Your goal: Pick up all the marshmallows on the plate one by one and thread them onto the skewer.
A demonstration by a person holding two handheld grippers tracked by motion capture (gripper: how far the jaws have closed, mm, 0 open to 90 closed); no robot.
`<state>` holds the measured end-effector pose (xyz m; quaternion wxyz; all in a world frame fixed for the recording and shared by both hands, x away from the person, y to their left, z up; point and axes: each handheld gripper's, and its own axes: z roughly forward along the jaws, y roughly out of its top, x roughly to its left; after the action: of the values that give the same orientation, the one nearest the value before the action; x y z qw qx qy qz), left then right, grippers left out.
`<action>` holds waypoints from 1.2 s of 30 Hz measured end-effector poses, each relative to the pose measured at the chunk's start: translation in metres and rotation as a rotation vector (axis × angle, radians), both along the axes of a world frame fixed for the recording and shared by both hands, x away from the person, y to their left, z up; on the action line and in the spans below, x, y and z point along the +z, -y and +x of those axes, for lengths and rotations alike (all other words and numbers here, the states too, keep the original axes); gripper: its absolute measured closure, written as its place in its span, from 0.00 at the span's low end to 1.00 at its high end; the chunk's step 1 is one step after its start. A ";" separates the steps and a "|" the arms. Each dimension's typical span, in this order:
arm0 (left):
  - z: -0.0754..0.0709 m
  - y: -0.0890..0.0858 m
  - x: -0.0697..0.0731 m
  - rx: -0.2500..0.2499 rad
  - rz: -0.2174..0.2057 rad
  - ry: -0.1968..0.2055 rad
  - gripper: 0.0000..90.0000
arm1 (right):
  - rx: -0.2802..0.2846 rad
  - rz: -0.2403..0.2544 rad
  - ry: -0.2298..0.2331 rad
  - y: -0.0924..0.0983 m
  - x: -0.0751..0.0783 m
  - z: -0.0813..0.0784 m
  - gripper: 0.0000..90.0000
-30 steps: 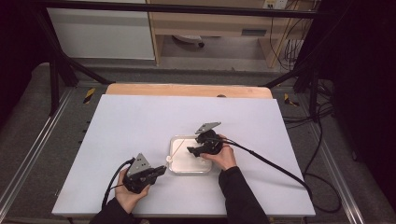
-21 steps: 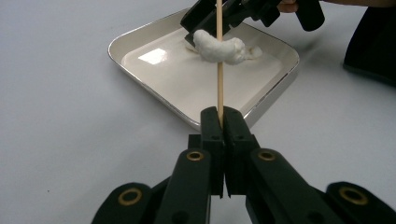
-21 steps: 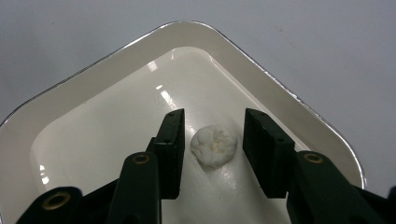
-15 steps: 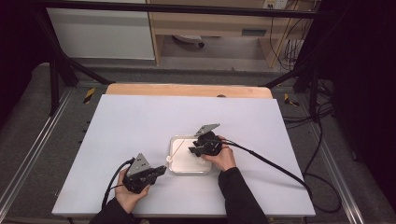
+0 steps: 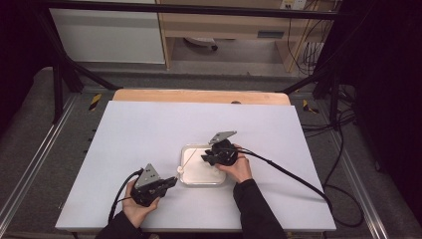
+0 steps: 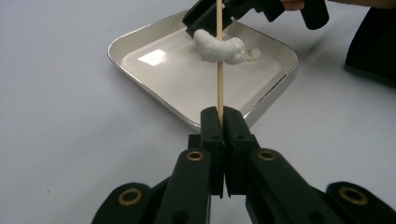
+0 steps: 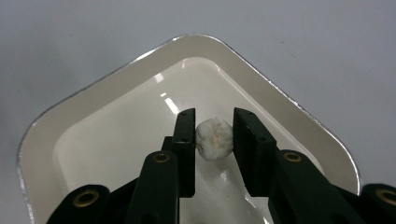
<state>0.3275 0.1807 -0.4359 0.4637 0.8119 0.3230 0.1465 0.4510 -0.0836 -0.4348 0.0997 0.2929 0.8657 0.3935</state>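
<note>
A white, shiny-rimmed tray (image 5: 198, 175) lies on the white table near its front middle. A small white lump (image 7: 213, 138) like dough or cotton rests in the tray (image 7: 93, 140). My right gripper (image 7: 214, 113) is open, one jaw on each side of the lump, the left jaw touching it. In the high view it (image 5: 206, 158) hovers over the tray's right half. My left gripper (image 6: 223, 114) is shut on a thin wooden stick (image 6: 219, 65) that rises over the tray (image 6: 140, 79) toward the lump (image 6: 224, 49). It (image 5: 172, 180) sits just left of the tray's front corner.
The white table top (image 5: 149, 129) has open room to the left, right and behind the tray. A wooden strip (image 5: 199, 96) runs along its far edge. Cables (image 5: 288, 174) trail from both grippers toward the front and right. Metal frame rails flank the table.
</note>
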 end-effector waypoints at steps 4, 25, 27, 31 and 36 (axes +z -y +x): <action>-0.001 0.000 0.000 -0.001 -0.001 0.004 0.98 | 0.003 0.061 -0.001 0.007 0.012 -0.005 0.79; -0.002 0.002 0.001 -0.028 -0.017 0.020 0.98 | 0.033 0.370 -0.008 0.043 0.064 -0.035 0.79; -0.002 0.003 0.001 -0.029 -0.019 0.022 0.98 | 0.035 0.401 -0.012 0.045 0.068 -0.035 0.79; -0.002 0.003 0.001 -0.035 -0.021 0.025 0.98 | 0.039 0.485 -0.033 0.047 0.073 -0.033 0.79; -0.002 0.004 0.001 -0.048 -0.023 0.035 0.98 | 0.036 0.538 -0.070 0.044 0.073 -0.029 0.79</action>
<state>0.3252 0.1768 -0.4345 0.4820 0.8113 0.2969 0.1457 0.4222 -0.1276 -0.3622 -0.0184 0.3069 0.7380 0.6006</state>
